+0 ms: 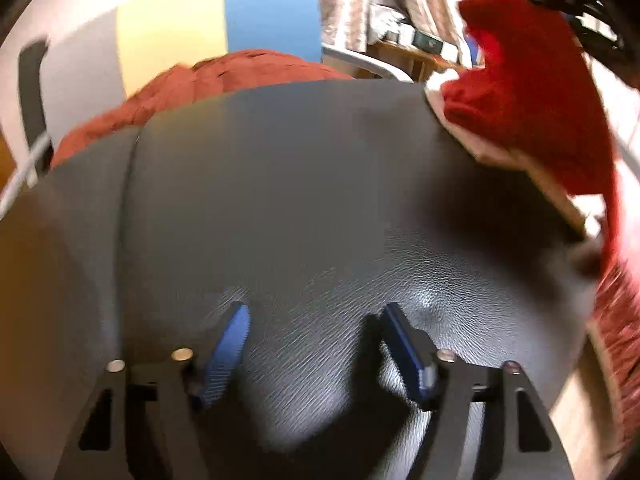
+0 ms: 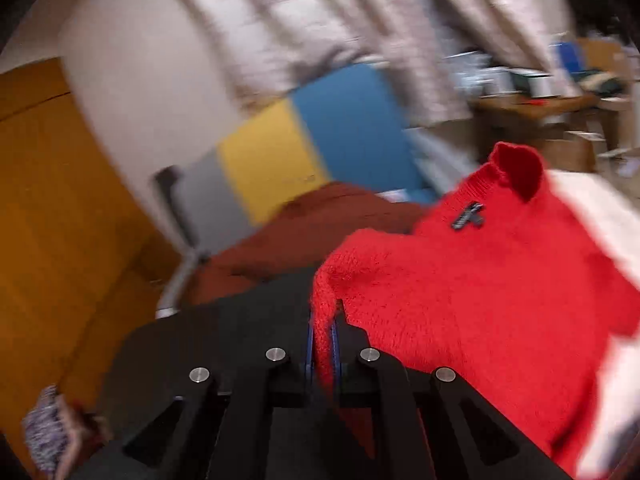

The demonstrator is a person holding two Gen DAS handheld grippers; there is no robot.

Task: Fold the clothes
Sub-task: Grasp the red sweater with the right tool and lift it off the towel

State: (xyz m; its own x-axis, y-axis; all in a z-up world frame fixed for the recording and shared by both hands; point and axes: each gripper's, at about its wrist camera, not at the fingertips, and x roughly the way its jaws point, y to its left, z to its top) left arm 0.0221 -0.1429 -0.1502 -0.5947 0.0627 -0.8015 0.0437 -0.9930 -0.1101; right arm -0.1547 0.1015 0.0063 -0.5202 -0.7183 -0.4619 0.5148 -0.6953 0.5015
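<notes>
Our right gripper [image 2: 322, 340] pinches the fuzzy red knitted sweater [image 2: 480, 280], seemingly lifted at the dark leather-like surface's [image 1: 300, 180] right edge; our left gripper [image 1: 314, 354] gapes empty, sweater to its right.

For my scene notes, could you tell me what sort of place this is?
Probably a lived-in home room: pale curtains, a cluttered wooden desk, and a dark leather-like seat bearing the red sweater.
</notes>
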